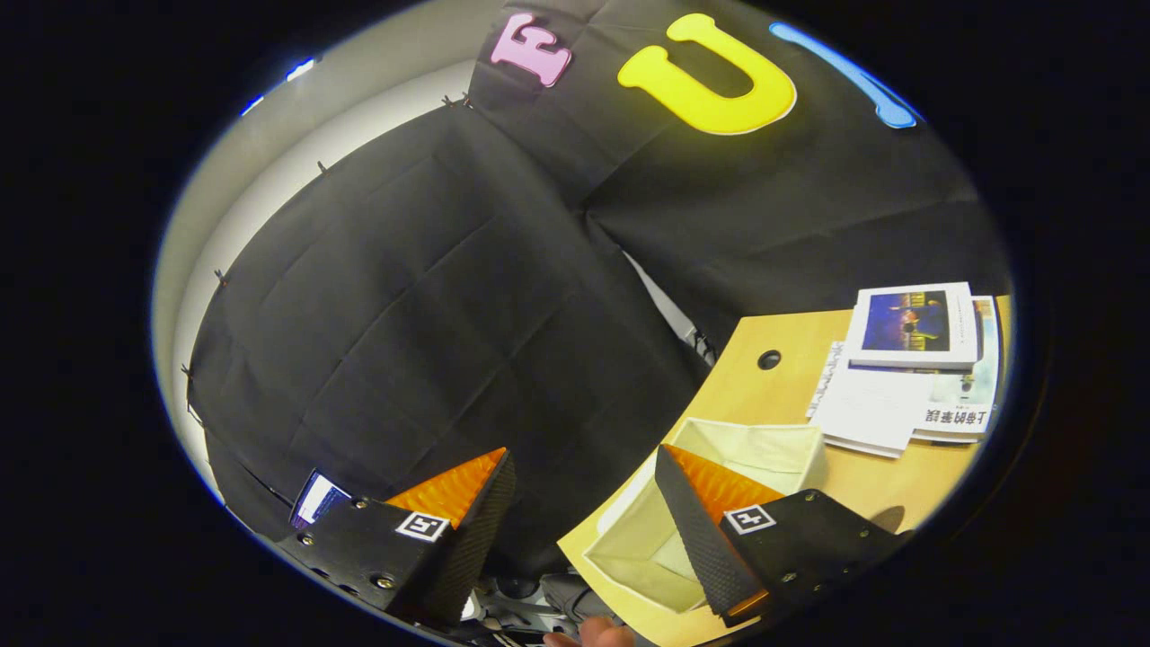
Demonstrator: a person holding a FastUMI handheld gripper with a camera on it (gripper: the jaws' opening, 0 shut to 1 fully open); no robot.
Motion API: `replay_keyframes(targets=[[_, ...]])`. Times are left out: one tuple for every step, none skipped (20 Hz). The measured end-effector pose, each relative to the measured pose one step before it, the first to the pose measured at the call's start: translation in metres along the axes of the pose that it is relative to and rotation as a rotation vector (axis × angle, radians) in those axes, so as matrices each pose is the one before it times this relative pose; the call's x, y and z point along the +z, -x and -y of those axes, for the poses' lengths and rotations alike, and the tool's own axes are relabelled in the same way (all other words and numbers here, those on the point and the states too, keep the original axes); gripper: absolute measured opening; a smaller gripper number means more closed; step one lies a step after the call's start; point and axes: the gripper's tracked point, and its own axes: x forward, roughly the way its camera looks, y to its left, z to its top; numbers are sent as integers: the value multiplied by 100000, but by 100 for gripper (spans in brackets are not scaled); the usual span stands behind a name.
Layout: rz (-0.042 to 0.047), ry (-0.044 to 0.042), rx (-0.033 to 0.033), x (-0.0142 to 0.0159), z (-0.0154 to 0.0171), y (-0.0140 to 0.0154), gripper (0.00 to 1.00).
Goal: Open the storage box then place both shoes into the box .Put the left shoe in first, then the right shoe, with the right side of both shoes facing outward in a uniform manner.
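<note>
The gripper [584, 490] stands wide open, holding nothing. The storage box [719, 485] (pale fabric, apparently already open) sits on the wooden table [791, 395], partly behind one ridged finger [710, 530].

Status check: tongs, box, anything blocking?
Tongs open, empty. Storage box open on table, behind right finger. Books beyond box, clear of it.

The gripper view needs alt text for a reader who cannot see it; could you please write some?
The gripper is open and tilted, holding nothing, its fingers spread before the booth's black cloth wall. One finger overlaps an open, pale fabric storage box on a wooden table. Beyond the box lies a stack of books, and a hand shows below the fingers.
</note>
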Motion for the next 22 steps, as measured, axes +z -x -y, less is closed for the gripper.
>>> replay_keyframes(targets=[[711, 813, -1592, -8, 663, 891, 96], [581, 942, -1593, -147, 670, 908, 96], [610, 498, -1826, -75, 749, 900, 96], [667, 153, -1598, -31, 597, 720, 96], [756, -312, -1577, 40, 637, 800, 96], [1006, -166, -2340, -93, 758, 660, 95], [1727, 278, -3321, 58, 1077, 634, 95], [1857, 1125, -4039, -14, 1248, 634, 96], [1326, 1379, -3588, -95, 1228, 580, 96], [24, 571, -1753, -402, 833, 563, 96], [-590, -622, -115, -517, 521, 614, 96], [-744, -849, -1223, -630, 668, 475, 95], [-460, -455, -1525, -414, 816, 391, 96], [-310, -96, -1614, -370, 701, 318, 96], [108, 48, -1975, -322, 889, 341, 96], [-192, 280, -2478, -553, 969, 143, 96], [-772, 612, -2842, -766, 1081, 39, 96], [-1399, 703, -3850, -1016, 1283, 8, 96], [-2366, 0, -3724, -1130, 1257, 4, 96], [-2114, -357, -2162, -1171, 993, -84, 96], [-2085, -679, -2061, -990, 914, -176, 96], [-1898, -557, -1800, -1050, 730, -66, 95]])
